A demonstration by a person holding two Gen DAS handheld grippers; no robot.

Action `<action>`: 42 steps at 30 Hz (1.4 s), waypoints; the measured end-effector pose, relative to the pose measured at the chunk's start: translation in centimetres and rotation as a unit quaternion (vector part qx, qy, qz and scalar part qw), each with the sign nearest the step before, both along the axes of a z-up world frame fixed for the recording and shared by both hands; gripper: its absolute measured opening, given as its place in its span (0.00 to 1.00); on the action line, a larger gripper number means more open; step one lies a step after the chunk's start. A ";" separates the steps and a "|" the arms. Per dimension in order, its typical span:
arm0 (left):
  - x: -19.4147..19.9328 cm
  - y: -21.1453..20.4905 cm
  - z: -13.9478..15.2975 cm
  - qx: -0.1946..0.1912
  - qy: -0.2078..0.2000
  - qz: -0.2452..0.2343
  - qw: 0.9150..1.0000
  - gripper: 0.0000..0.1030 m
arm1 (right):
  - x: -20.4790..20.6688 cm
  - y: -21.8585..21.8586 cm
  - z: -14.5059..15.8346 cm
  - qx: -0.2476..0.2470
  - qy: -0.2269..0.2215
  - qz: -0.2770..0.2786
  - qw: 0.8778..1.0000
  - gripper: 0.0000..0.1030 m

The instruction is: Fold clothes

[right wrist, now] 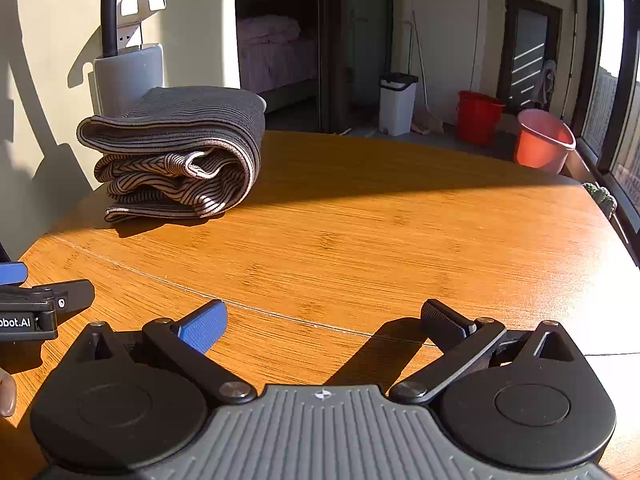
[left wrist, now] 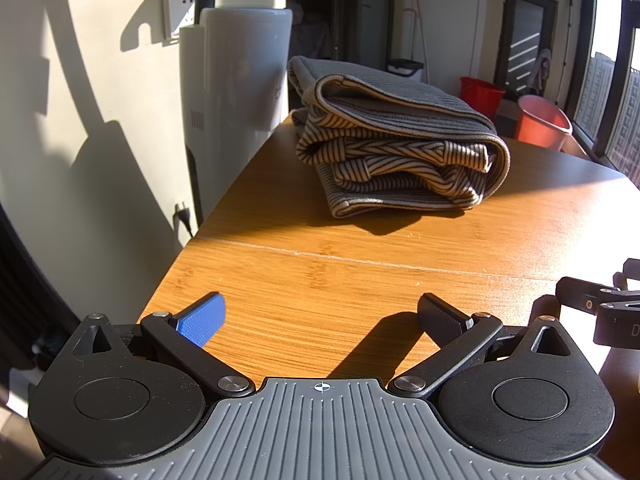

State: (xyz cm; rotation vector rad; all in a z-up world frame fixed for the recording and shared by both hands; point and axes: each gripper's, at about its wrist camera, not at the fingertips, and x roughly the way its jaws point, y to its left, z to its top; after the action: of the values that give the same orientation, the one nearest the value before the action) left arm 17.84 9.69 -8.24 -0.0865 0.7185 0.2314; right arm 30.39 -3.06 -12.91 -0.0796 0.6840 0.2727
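Observation:
A grey and tan striped garment (left wrist: pixel 396 140) lies folded in a thick bundle on the wooden table (left wrist: pixel 360 272), toward its far left edge. The right wrist view shows the same folded garment (right wrist: pixel 176 152) at the upper left. My left gripper (left wrist: pixel 322 314) stands open over the near part of the table, well short of the bundle, with nothing between its fingers. My right gripper (right wrist: pixel 324 320) is open too, and nothing is in it. Part of the right gripper (left wrist: pixel 600 304) shows at the right edge of the left wrist view, and part of the left gripper (right wrist: pixel 36 304) at the left edge of the right one.
A white cylindrical appliance (left wrist: pixel 236 76) stands against the wall just past the table's left edge. Beyond the far edge stand a red bucket (right wrist: pixel 478 116), a pink bucket (right wrist: pixel 544 140) and a white bin (right wrist: pixel 396 104). A fingertip (right wrist: pixel 7 396) shows at the lower left.

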 end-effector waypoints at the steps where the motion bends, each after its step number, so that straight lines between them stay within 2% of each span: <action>1: 0.0 0.0 0.0 0.000 0.000 0.000 1.000 1.00 | 0.0 0.0 0.0 0.000 0.000 0.000 1.000 1.00; 42: 0.2 0.2 0.0 0.000 0.000 -0.001 1.000 1.00 | 0.1 0.2 0.0 -0.001 0.000 -0.001 1.000 1.00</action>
State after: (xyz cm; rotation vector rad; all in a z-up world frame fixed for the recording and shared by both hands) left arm 18.01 9.89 -8.19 -0.0860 0.7177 0.2301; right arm 30.45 -2.89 -12.89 -0.0812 0.6850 0.2699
